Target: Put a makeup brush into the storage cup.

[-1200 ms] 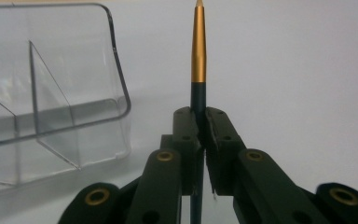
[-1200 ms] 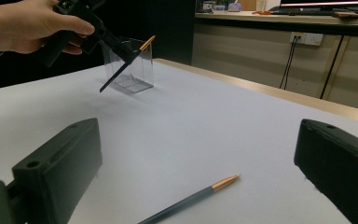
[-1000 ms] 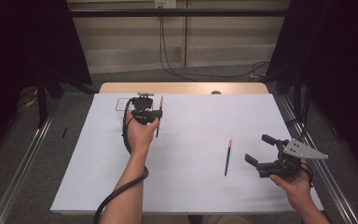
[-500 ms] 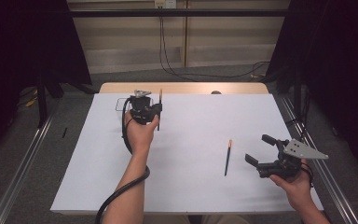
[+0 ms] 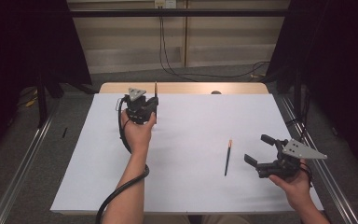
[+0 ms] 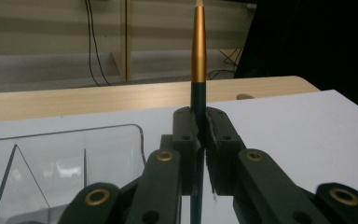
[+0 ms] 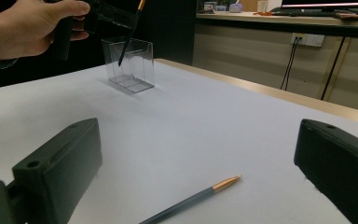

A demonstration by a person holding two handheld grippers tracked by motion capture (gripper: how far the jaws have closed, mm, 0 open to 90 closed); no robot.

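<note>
Already clamped tight in the left gripper (image 6: 199,140): a gold-tipped pen (image 6: 198,56), long axis upright, held just above and beside the clear acrylic holder (image 7: 129,65), lower end dipping toward its open top. Probably needs only a short drop straight down into the holder. Well away from the holder, toward the near right: a second pen (image 5: 227,157) flat on the white sheet (image 5: 186,186), just ahead of the right gripper (image 5: 265,151), jaws spread wide, holding nothing. Seen from the right gripper view: the carried pen tilted over the holder; from the left gripper view, the grip itself.
</note>
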